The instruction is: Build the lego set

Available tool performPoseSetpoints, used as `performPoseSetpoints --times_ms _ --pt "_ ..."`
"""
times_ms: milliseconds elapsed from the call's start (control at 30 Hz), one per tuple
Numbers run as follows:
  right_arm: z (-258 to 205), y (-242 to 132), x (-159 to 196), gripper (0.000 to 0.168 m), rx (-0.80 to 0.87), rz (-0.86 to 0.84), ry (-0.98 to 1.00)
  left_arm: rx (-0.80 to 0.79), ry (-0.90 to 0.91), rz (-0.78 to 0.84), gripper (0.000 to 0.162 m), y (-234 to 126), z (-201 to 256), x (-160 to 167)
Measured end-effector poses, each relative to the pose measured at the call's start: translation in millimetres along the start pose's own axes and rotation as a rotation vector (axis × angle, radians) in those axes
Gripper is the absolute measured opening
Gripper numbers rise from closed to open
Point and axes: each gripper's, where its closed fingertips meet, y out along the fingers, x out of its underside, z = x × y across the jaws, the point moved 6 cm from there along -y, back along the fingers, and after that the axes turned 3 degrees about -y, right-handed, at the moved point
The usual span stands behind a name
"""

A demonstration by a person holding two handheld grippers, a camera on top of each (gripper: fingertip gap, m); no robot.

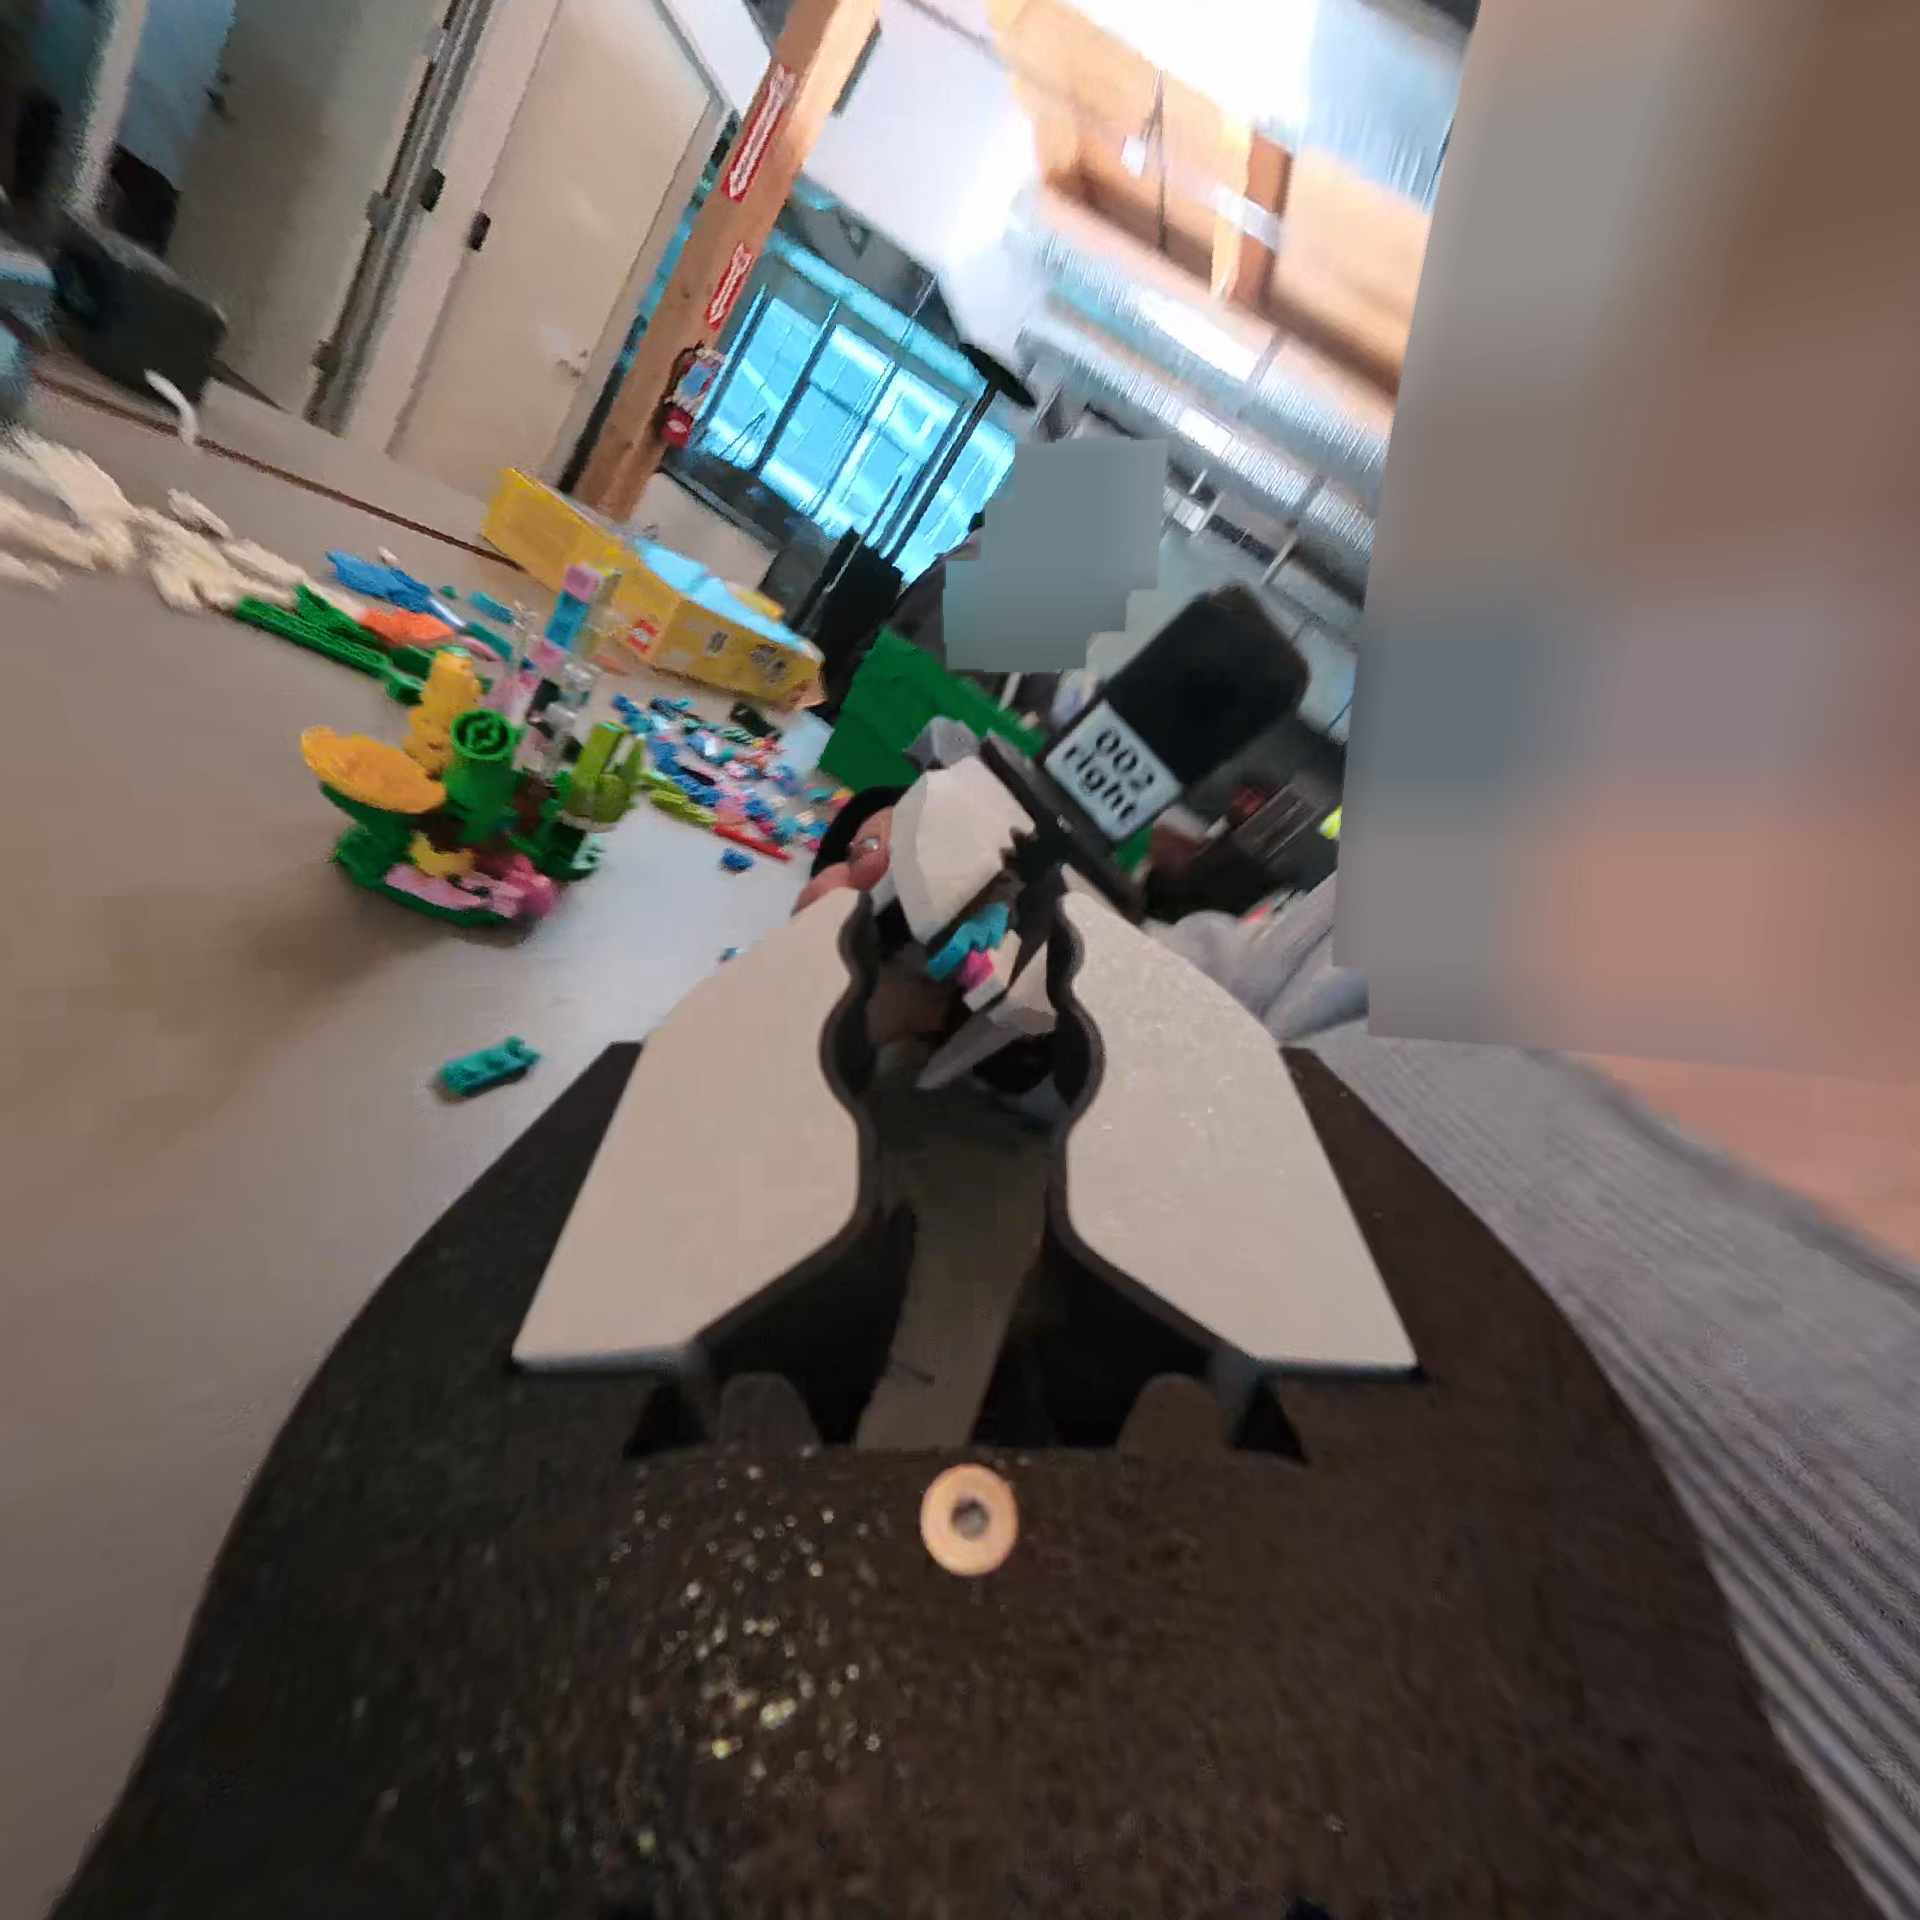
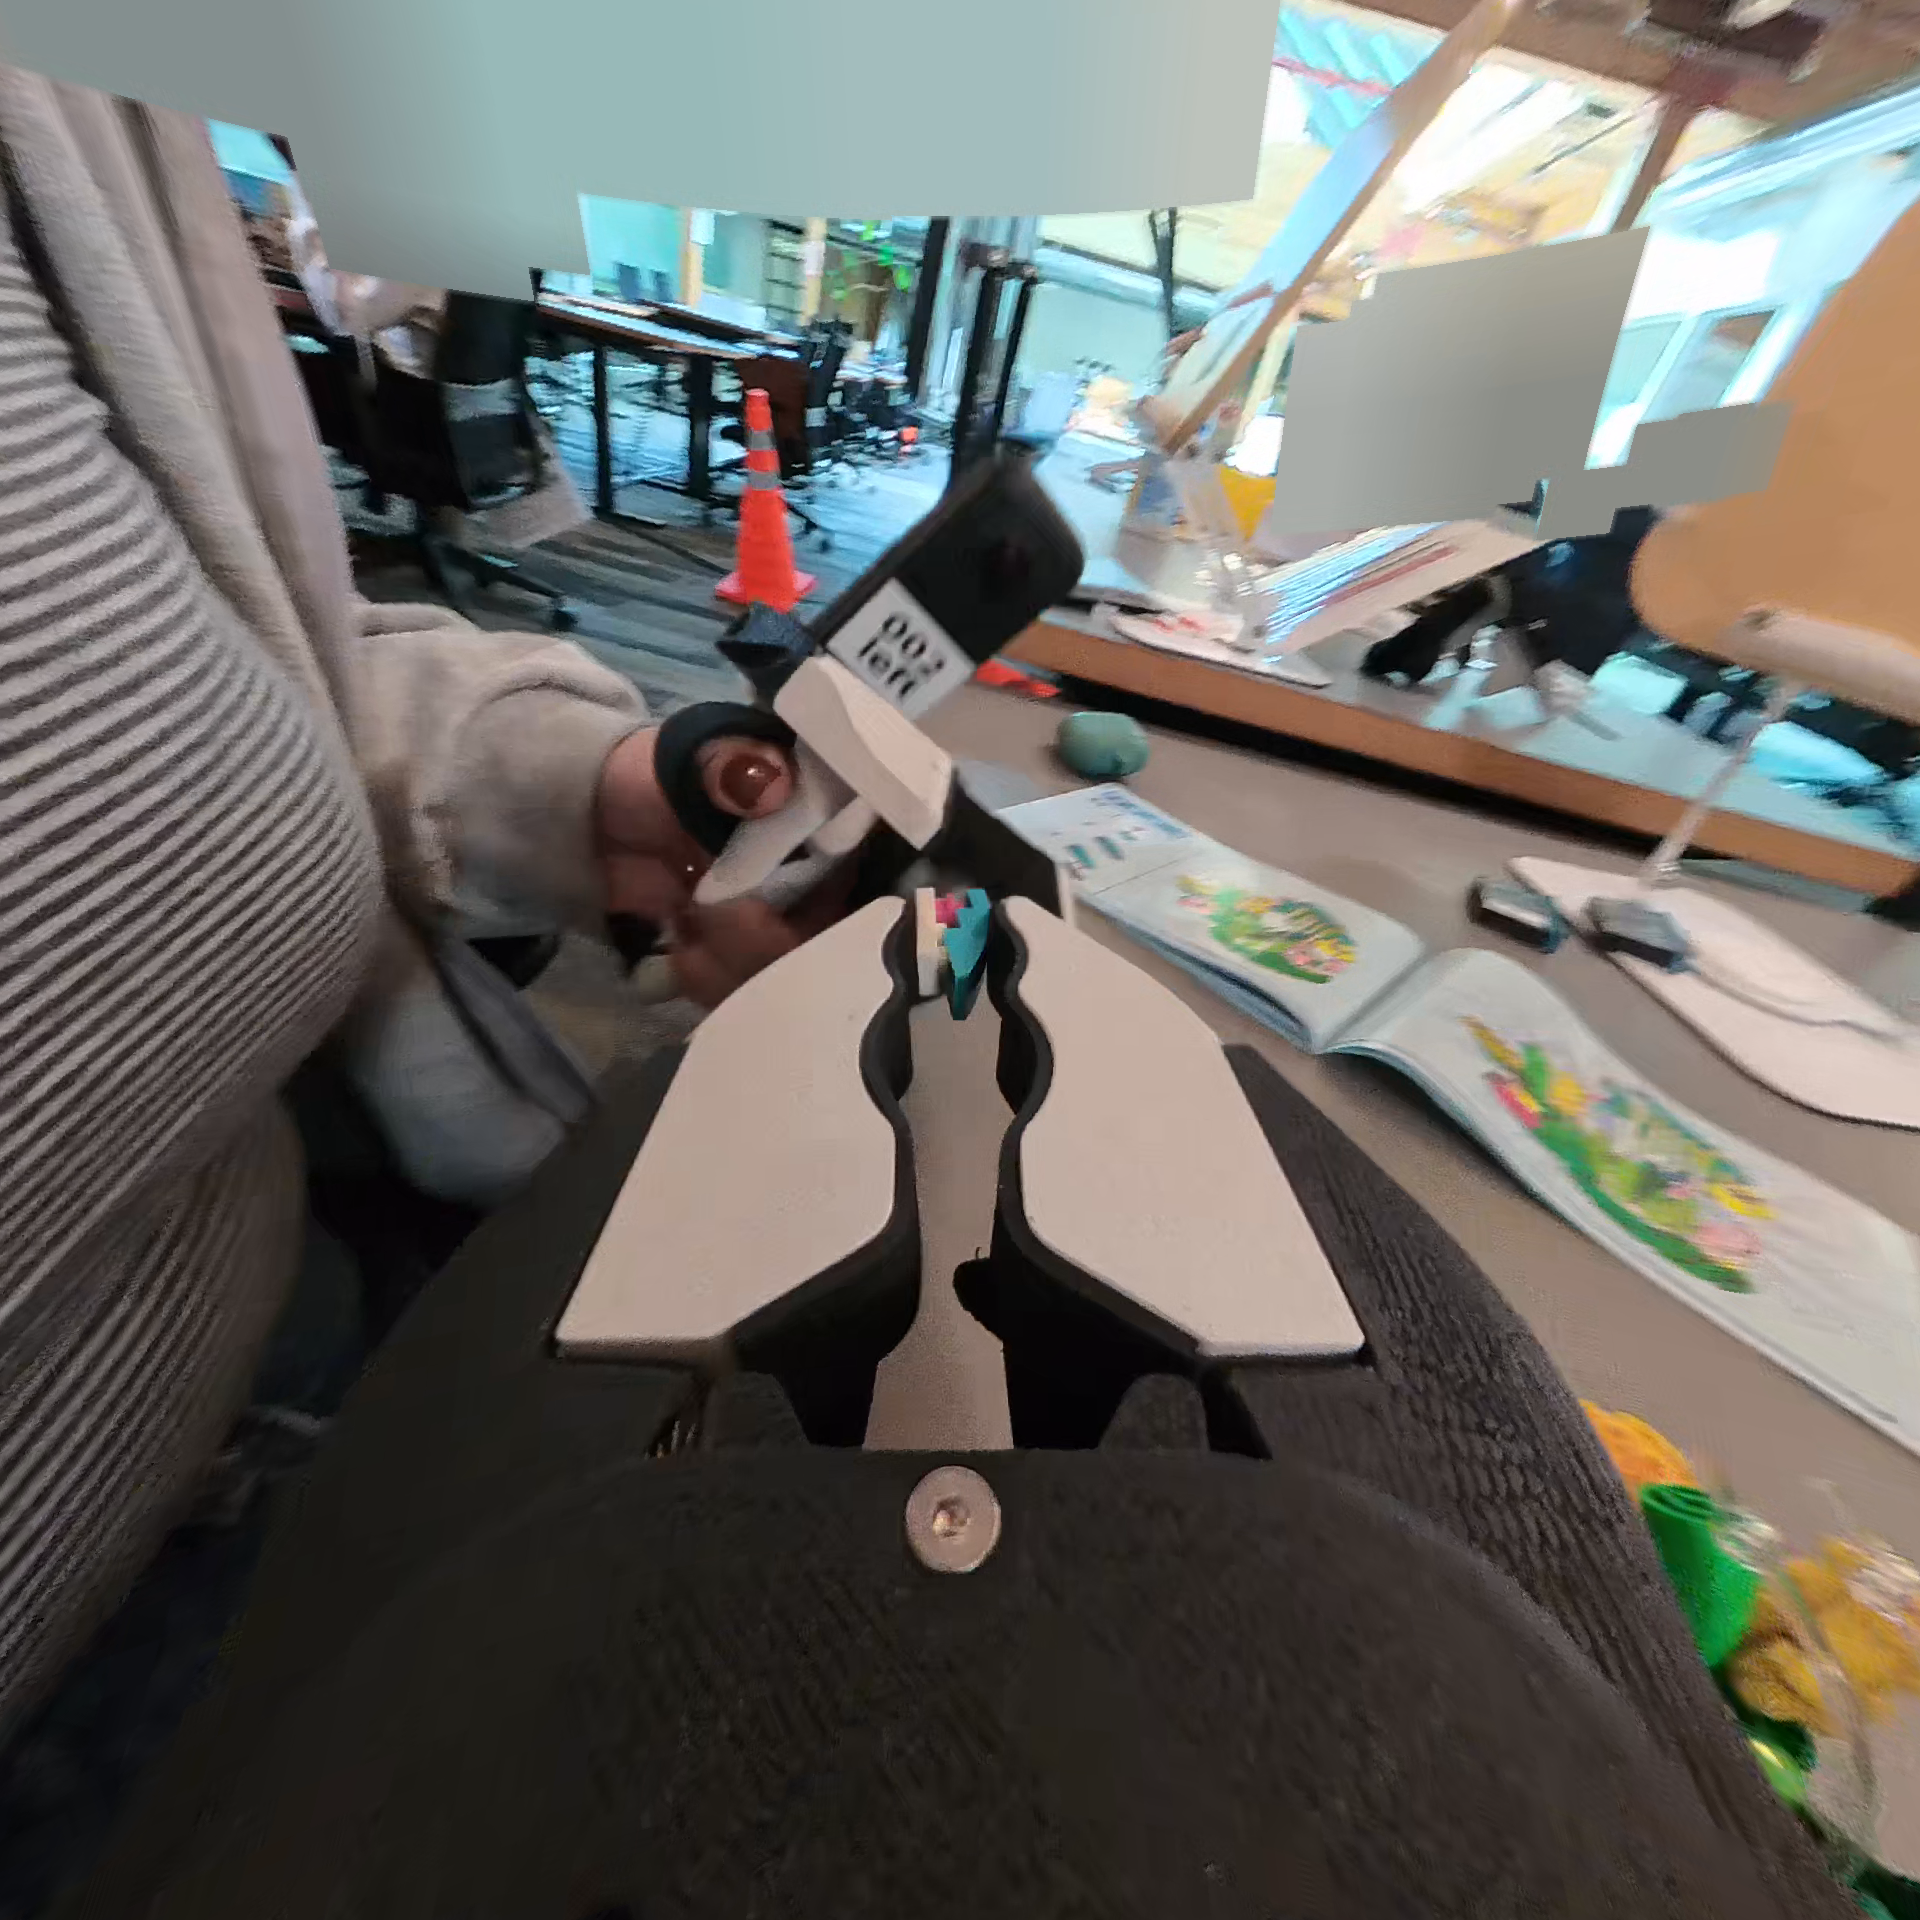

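Observation:
A small lego assembly (image 2: 951,945) of white, pink and teal pieces sits between the tips of my right gripper (image 2: 953,920), which is shut on it and holds it in the air above the grey table (image 2: 1403,821). In the left wrist view the same assembly (image 1: 971,945) lies between the tips of my left gripper (image 1: 956,920). Those jaws stand partly open, wider than the piece, and do not visibly touch it. The two grippers face each other tip to tip. A partly built flower model (image 1: 457,810) stands on the table to the left.
Loose coloured bricks (image 1: 707,748), a yellow box (image 1: 644,592), a green plate (image 1: 904,707), white pieces (image 1: 83,520) and a lone teal brick (image 1: 488,1065) lie on the table. An open instruction booklet (image 2: 1351,987) lies to the right. A person's striped sleeve (image 2: 156,727) fills the left.

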Motion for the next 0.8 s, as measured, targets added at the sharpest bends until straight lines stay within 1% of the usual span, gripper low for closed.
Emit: performPoseSetpoints --times_ms 100,200,367,433,500,600,667,733,800 --pt "-1.6 -0.6 2.8 0.011 -0.042 0.009 0.046 -0.051 0.215 -0.096 0.033 1.8 5.9 5.3" --pt "1.4 -3.5 2.4 0.011 -0.052 0.039 0.091 -0.058 0.333 -0.119 0.032 2.1 10.3 8.9" --pt "5.5 -7.8 5.0 0.011 -0.071 0.057 0.149 -0.083 0.4 -0.1 0.023 0.3 11.0 8.4" --pt "5.7 -8.2 5.0 0.011 -0.08 0.06 0.167 -0.089 0.418 -0.097 0.025 0.7 12.1 8.5" --pt "6.9 -8.3 5.5 0.011 -0.087 0.057 0.203 -0.109 0.493 -0.09 0.026 0.9 15.0 7.9" --pt "8.2 -7.5 5.0 0.011 -0.112 0.053 0.289 -0.205 0.713 -0.135 0.031 2.2 16.4 11.6" --pt "7.9 -6.4 4.1 0.011 -0.14 0.045 0.353 -0.275 0.907 -0.155 0.033 4.4 19.8 14.2" --pt "7.4 -5.6 3.7 0.011 -0.165 0.039 0.413 -0.34 1.105 -0.193 0.031 6.6 22.2 18.2" --pt "6.7 -5.6 3.8 0.011 -0.196 0.039 0.466 -0.388 1.251 -0.207 0.028 8.2 24.3 21.3"
